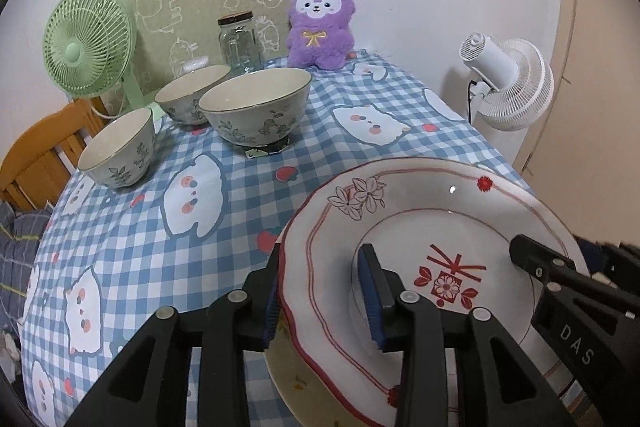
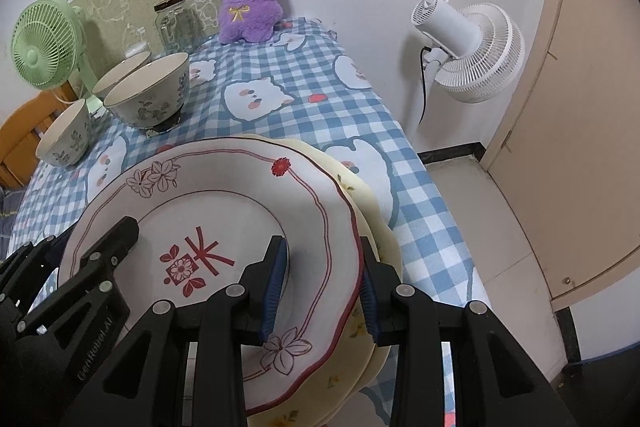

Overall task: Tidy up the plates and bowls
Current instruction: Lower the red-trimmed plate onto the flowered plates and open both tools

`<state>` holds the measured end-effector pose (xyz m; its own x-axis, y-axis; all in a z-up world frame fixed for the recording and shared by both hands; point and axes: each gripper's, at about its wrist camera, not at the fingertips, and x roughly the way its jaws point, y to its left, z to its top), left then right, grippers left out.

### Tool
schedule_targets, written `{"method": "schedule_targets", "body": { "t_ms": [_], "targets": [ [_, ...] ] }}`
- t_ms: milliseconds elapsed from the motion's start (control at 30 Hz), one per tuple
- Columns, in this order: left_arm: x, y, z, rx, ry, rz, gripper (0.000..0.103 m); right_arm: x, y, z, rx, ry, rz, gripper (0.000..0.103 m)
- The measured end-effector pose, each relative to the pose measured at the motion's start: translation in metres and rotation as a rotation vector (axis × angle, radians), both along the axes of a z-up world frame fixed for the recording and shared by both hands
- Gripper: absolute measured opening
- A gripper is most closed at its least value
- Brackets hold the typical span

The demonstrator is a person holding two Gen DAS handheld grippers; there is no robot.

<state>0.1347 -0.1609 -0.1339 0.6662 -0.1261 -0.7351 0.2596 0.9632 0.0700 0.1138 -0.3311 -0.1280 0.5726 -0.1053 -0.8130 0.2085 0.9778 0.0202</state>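
- The white ceramic plate with a scalloped red rim and painted flowers (image 1: 420, 211) sits at the near edge of the surface, on top of a pale yellow plate (image 2: 376, 211), and both tools straddle its rim from opposite sides.
- The left tool (image 1: 324, 291) stands partly open, one blue-padded finger under the outer edge and one inside the well; whether the pads press the rim I cannot tell.
- The right tool (image 2: 320, 291) stands about as wide, with the plate's opposite rim and the yellow plate's edge between its fingers; a firm pinch cannot be confirmed here either.
- Handling: glazed ceramic, so stiff, fairly heavy, slick under the pads and easily chipped; it likely wants a hold on the broad flat rim at two opposite points, kept level.
- The wavy edge gives uneven thickness, so a pad may seat poorly on a crest.
- Further out on the blue-and-white checked tablecloth (image 1: 248, 187), three cream bowls with leaf patterns (image 1: 256, 107) stand close together, well apart from the plates.
- Behind them are a clear glass jar (image 1: 238, 43), a purple plush toy (image 1: 320, 23) and a green desk fan (image 1: 90, 41); a white fan (image 2: 472, 47) stands beside the surface.
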Motion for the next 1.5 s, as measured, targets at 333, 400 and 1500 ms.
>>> {"method": "schedule_targets", "body": {
  "t_ms": [333, 400, 1500],
  "targets": [
    [-0.015, -0.015, -0.006, 0.083, -0.024, -0.077, 0.057, -0.002, 0.003, -0.001, -0.022, 0.022, 0.013, 0.053],
    [-0.016, -0.015, -0.007, 0.088, -0.023, -0.081, 0.058, -0.003, 0.002, -0.002, -0.012, 0.026, 0.02, 0.056],
    [-0.014, 0.075, 0.071, -0.012, -0.048, 0.002, 0.095, -0.001, 0.099, 0.08, 0.003, -0.122, 0.179, 0.083]
  ]
}}
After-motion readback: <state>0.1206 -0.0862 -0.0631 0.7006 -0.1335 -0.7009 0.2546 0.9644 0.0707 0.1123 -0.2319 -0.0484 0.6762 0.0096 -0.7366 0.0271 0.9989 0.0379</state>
